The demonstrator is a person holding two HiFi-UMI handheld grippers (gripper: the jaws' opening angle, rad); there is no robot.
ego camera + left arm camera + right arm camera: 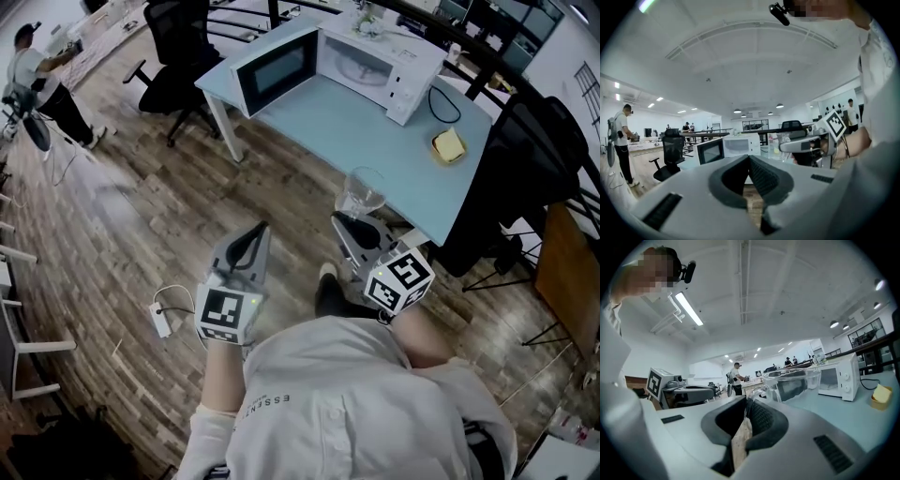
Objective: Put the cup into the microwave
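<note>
Right gripper (pixel 343 221) pinched nearly shut on cup (pixel 362 191) handle, cup in air by near edge of table (pixel 375 141). Left gripper (pixel 260 229) closed, empty. I'd hold cup level, go straight into open microwave (pixel 367 64), dodge door (pixel 273 73).

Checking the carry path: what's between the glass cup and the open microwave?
Head view: only bare blue tabletop between the cup and the microwave; the yellow block sits off to the right.

Clear glossy cup (pixel 362 193), smooth matt table (pixel 375 136), glossy-doored microwave (pixel 412 80), grained wood-plank floor (pixel 122 220).
</note>
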